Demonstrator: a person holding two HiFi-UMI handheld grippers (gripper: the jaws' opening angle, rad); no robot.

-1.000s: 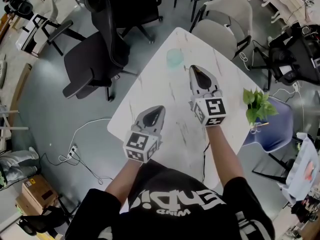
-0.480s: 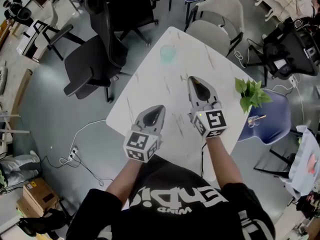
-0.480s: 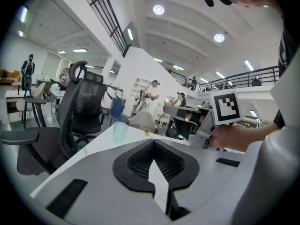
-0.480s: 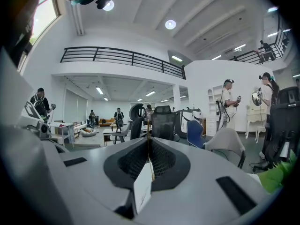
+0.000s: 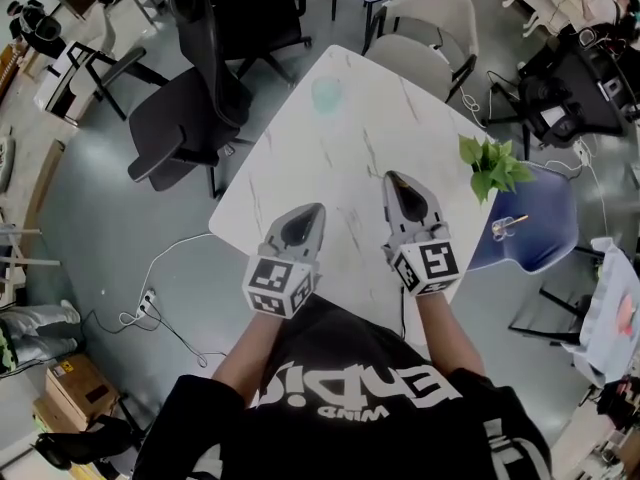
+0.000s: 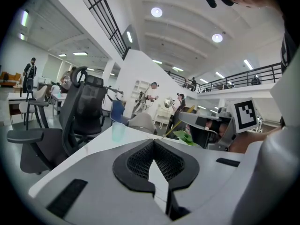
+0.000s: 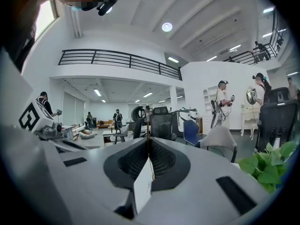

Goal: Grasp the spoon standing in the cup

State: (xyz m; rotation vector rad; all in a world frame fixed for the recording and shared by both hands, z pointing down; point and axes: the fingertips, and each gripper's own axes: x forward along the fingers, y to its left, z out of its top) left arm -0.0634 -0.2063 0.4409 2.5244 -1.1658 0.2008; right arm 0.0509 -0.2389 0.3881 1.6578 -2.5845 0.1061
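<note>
— Where is the cup standing?
— Upright near the far corner of the white table, in the upper middle of the head view (pale green and see-through). I am not making out a spoon in it at this size.
— And the grippers?
— Both are hanging over the table's lower edge, well apart from the cup. The left gripper is showing its jaws pressed together with nothing between them. The right gripper is showing the same, closed and empty.
— Anything beside them?
— A leafy plant is sitting at the table's right edge, up and right of the right gripper.
</note>
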